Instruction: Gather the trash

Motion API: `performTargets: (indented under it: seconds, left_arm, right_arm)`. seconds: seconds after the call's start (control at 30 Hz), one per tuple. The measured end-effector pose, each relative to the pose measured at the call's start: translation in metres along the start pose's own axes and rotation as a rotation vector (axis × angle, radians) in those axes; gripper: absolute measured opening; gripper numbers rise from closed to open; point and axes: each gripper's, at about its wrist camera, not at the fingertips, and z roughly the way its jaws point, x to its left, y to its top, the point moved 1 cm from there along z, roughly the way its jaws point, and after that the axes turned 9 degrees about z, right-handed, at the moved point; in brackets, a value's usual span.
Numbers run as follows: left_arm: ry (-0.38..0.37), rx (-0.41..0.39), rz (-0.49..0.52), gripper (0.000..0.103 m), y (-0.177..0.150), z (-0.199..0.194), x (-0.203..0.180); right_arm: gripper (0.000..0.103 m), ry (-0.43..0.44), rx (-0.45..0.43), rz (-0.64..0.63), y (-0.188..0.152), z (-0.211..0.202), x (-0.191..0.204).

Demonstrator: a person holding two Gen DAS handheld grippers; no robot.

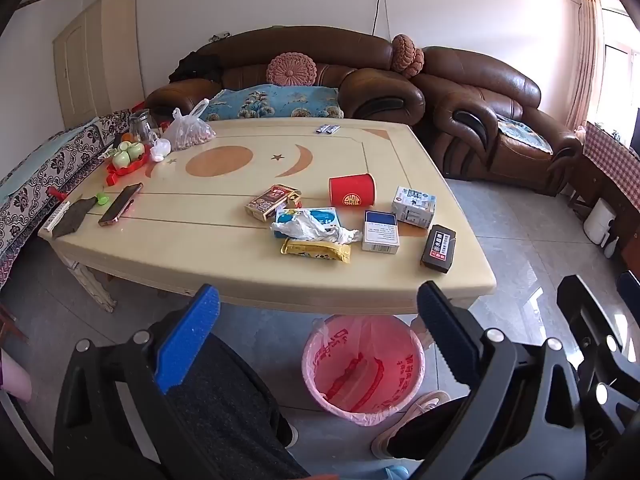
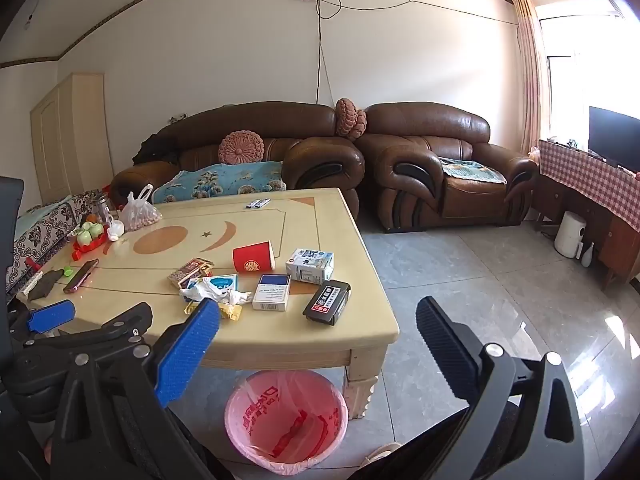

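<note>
Both wrist views toward shared table [image 1: 160, 248]

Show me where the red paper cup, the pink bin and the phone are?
red paper cup [image 1: 352, 195], left wrist view, on its printed side.
pink bin [image 1: 320, 364], left wrist view, on its liner rim.
phone [image 1: 121, 204], left wrist view, on its screen.

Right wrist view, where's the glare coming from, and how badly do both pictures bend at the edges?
Right wrist view: the window at the upper right is blown out white, and it throws bright patches on the floor tiles. Left wrist view: the same window glares less. Both views: fisheye curving bows the table edge and walls, with dark corners; no obvious motion blur.
</note>
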Motion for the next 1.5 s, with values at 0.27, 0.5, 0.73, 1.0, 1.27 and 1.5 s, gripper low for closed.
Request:
performTargets:
  seconds: [0.27,0.5,0.73,1.0,1.27,1.5]
  left_arm:
    - [-0.001,0.000,-0.005,0.097,0.0001,0.0003,0.0002]
    - [-0.020,-0.002,-0.012,0.097,0.0000,0.0025,0.0020]
    - [-0.031,-0.021,-0.014,0.097,-0.0012,0.0003,0.0012]
    - [-0.022,-0.023,-0.010,0.097,0.0000,0.0008,0.0009]
    - [0.000,-0.025,0.000,0.097,-0.0031,-0.0003,0.0000]
    - [0.000,-0.026,-0.001,0.097,-0.0040,0.0000,-0.0001]
  right_arm:
    - [0.096,-0.001,-0.001,-0.002,-0.0003,-0.0003,0.0003]
    - [0.096,-0.001,0.000,-0.003,-0.0018,0.0017,-0.0002]
    - [0.096,0.000,0.000,0.001,-0.0018,0.0007,0.0033]
    - [0.096,0.004,0.003,0.004,-0.0008,0.0036,-0.0018]
    - [0.096,0.004,0.009,0.004,-0.0010,0.0058,-0.0009]
    - [0.096,0.002,0.006,0.007,-0.0010,0.0036,-0.0019]
